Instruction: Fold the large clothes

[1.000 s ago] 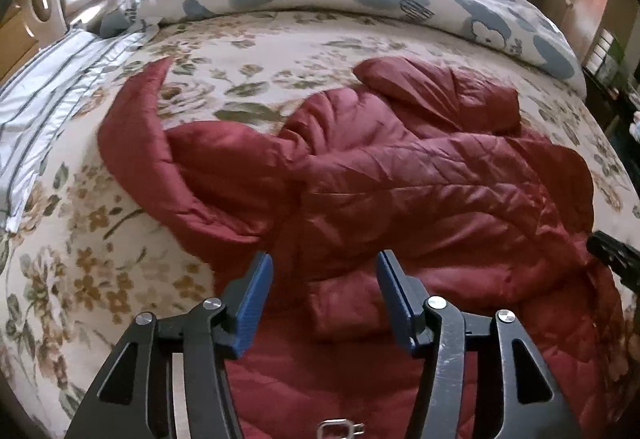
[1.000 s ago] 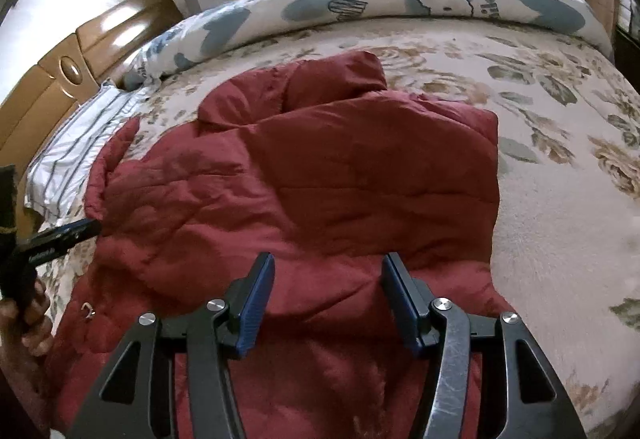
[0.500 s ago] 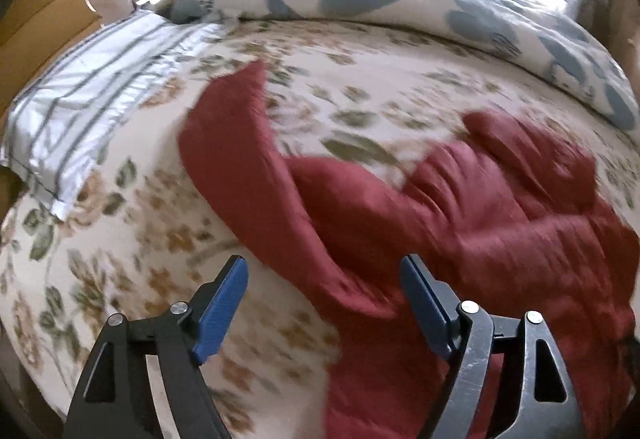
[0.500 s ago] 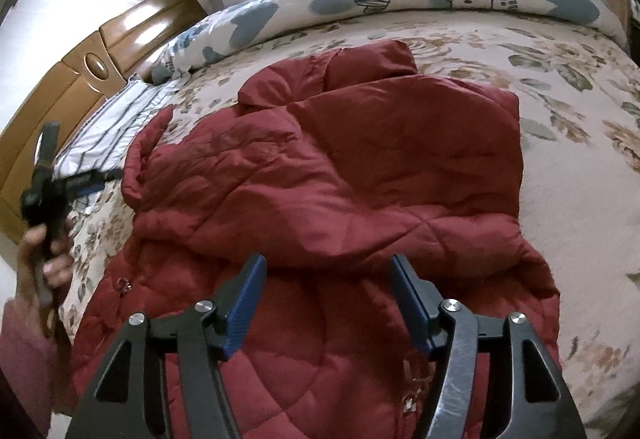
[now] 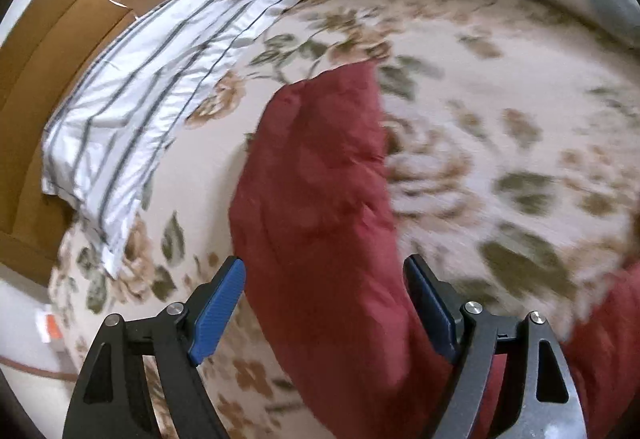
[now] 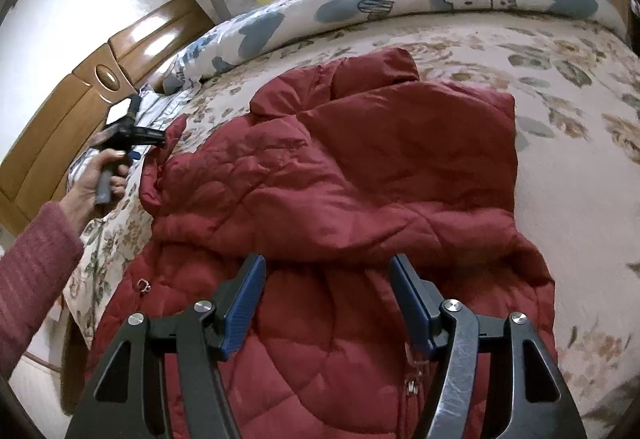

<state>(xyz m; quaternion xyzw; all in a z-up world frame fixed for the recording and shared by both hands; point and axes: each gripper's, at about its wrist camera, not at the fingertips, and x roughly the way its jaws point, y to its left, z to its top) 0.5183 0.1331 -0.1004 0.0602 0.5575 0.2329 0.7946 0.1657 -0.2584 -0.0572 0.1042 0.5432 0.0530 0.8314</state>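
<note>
The right gripper (image 6: 326,303) hangs spread above the dark red quilted jacket (image 6: 340,175) on the floral bedcover (image 6: 568,87). Its right side looks already folded in. Far left, the spread left gripper (image 5: 324,303) straddles the unfolded sleeve (image 5: 320,167).

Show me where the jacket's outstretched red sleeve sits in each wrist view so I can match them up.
Left wrist: the sleeve runs up the centre between the open left gripper's fingers, its cuff near the striped pillow.
Right wrist: the sleeve is at the jacket's left edge, its tip by the left gripper.
Shared landmark: the wooden headboard, left in both views.
</note>
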